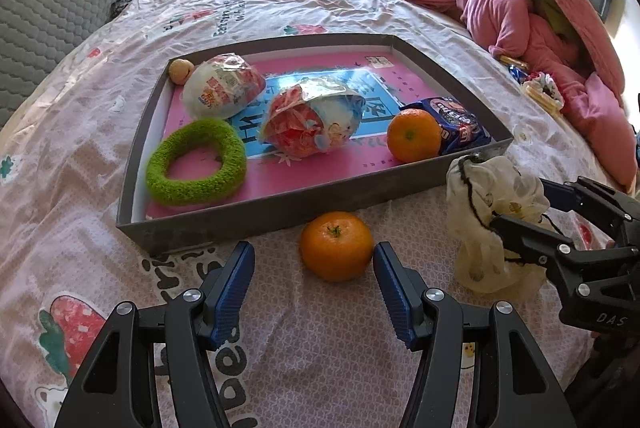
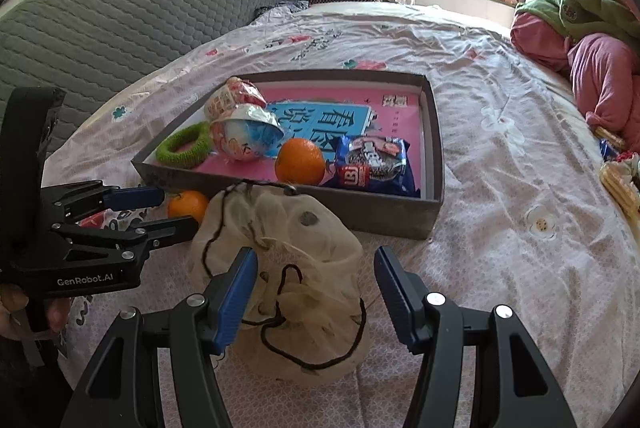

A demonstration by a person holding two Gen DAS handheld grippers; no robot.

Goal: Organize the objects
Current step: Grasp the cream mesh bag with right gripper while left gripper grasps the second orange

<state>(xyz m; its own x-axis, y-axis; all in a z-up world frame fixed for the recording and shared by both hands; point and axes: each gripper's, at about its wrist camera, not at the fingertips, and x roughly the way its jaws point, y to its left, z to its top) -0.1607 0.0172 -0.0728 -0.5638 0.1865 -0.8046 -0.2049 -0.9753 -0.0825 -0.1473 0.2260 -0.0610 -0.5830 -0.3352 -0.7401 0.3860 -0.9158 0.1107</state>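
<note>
The blue snack packet [image 1: 452,126] sits partly hidden behind an orange [image 1: 413,135], its print perhaps unreadable.

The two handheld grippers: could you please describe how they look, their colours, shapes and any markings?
Both are matte black linkage frames with silver rivets and ribbed blue finger pads. The left gripper carries white "GenRobot.AI" lettering on its side, visible from the right wrist view; the right gripper shows "DAS" in the left wrist view. No cables are visible.
</note>
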